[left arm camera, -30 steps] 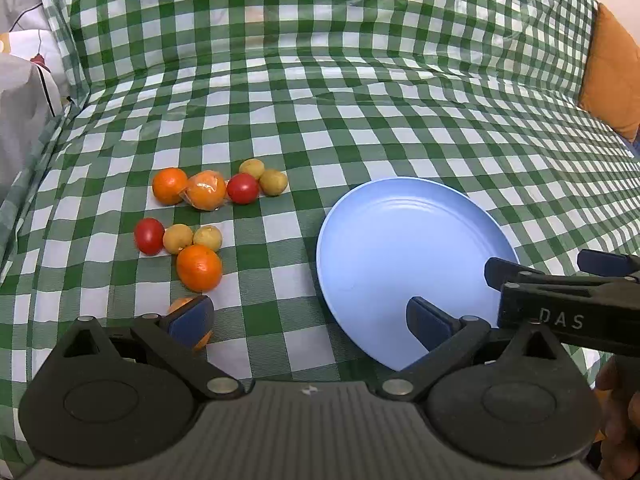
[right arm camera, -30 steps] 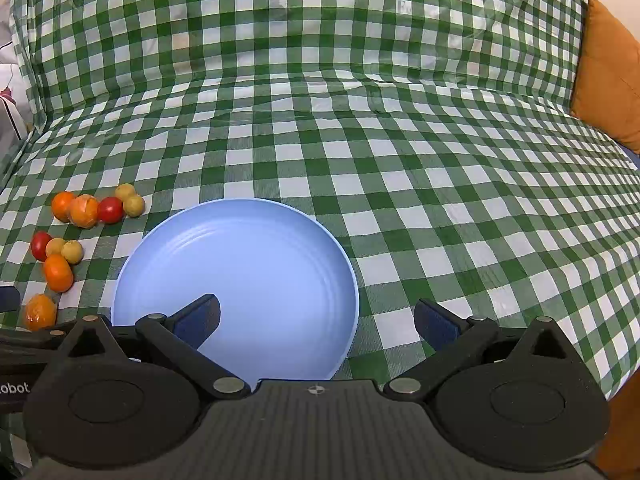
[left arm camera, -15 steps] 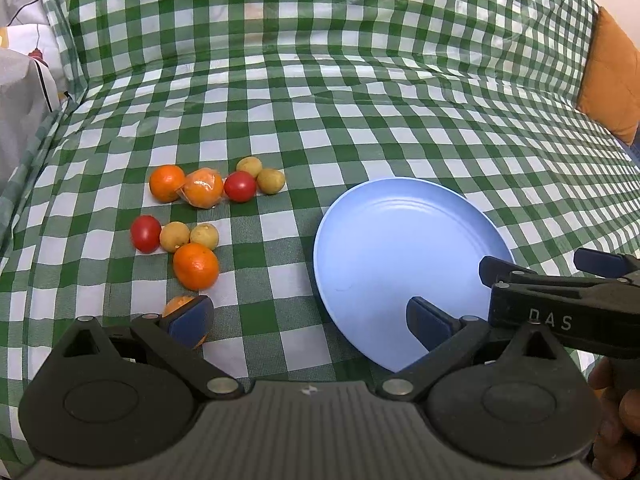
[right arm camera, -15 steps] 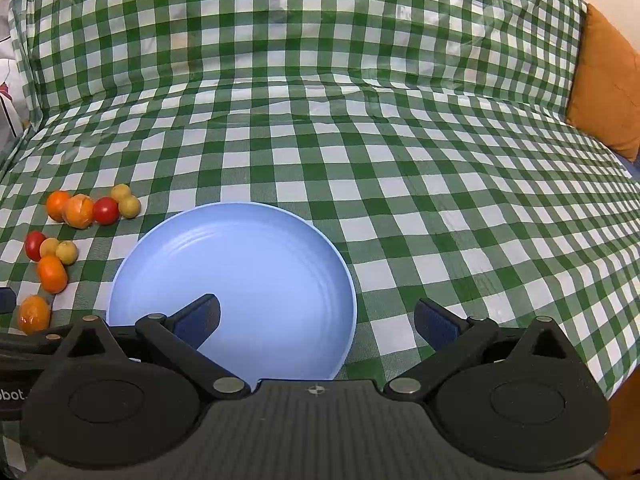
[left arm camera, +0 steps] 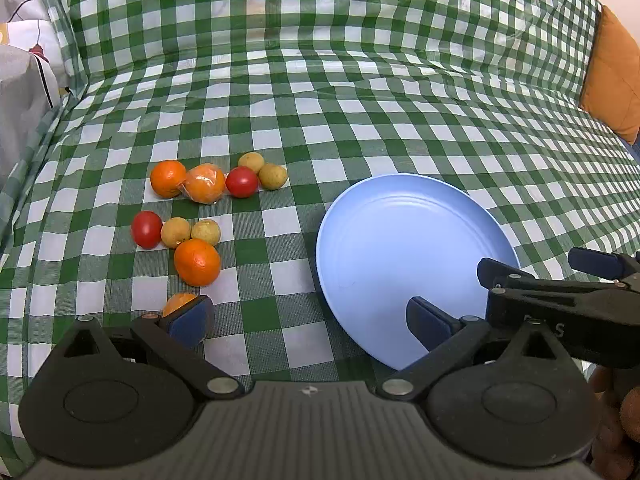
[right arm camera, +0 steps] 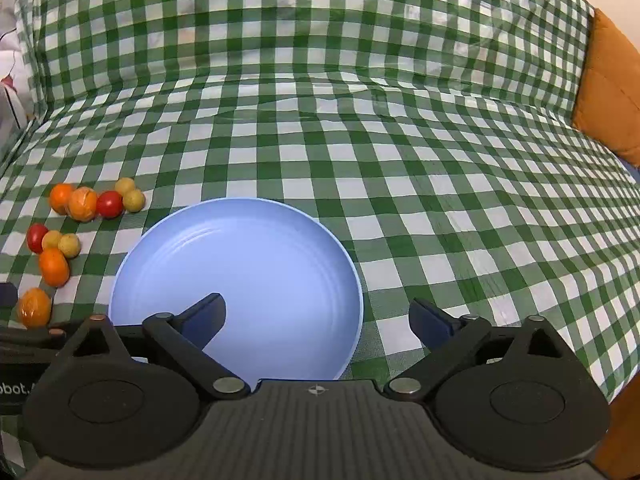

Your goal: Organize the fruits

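Observation:
A light blue plate (left arm camera: 400, 248) (right arm camera: 240, 264) lies empty on the checked cloth. To its left are loose fruits: an orange (left arm camera: 168, 178), a wrapped orange (left arm camera: 206, 184), a red tomato (left arm camera: 241, 182), small yellow fruits (left arm camera: 273, 176), a second tomato (left arm camera: 146, 229) and another orange (left arm camera: 197, 262). My left gripper (left arm camera: 308, 320) is open; its left finger half hides a wrapped orange (left arm camera: 178, 303). My right gripper (right arm camera: 318, 312) (left arm camera: 540, 264) hangs over the plate's near right rim. Its jaws are closing, with that rim between them and untouched.
Green-and-white checked cloth (right arm camera: 440, 200) covers the seat and rises up the back. An orange cushion (right arm camera: 608, 88) stands at the far right and white fabric (left arm camera: 24, 80) at the far left. A person's hand (left arm camera: 624, 412) holds the right gripper.
The right gripper's left finger has come slightly inward over the plate. The left gripper, plate and fruits have stayed put.

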### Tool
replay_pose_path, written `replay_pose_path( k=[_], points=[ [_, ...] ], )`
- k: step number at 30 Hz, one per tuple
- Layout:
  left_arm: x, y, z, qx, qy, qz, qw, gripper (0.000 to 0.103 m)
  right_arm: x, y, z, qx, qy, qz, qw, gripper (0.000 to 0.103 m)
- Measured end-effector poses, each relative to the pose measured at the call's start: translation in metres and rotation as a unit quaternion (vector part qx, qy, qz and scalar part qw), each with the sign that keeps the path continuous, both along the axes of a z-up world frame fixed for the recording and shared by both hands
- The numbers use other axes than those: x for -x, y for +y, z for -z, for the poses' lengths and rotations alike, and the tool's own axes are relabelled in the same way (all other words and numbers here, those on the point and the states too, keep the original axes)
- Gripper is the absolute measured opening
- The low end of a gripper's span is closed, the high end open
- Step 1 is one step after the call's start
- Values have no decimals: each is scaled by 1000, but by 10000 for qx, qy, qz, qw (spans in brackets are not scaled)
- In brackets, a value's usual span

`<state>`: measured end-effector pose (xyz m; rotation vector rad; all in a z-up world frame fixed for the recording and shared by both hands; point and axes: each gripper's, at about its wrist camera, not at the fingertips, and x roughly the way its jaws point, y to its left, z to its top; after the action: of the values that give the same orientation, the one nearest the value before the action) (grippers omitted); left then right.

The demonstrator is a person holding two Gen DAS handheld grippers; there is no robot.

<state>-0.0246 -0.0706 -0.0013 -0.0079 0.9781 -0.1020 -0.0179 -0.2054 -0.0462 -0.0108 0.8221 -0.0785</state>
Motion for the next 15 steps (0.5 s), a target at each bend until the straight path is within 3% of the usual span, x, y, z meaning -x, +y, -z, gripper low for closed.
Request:
replay_pose_path(
  k=[4,15],
  points=[
    [0,-1,0,4,5,2,10000,102,-11,-12,1,23,-247,-92,9997,90],
    [0,-3,0,22,-6,23,10000,102,-7,-9,-1,-86,-164,-120,9998,73]
  ],
)
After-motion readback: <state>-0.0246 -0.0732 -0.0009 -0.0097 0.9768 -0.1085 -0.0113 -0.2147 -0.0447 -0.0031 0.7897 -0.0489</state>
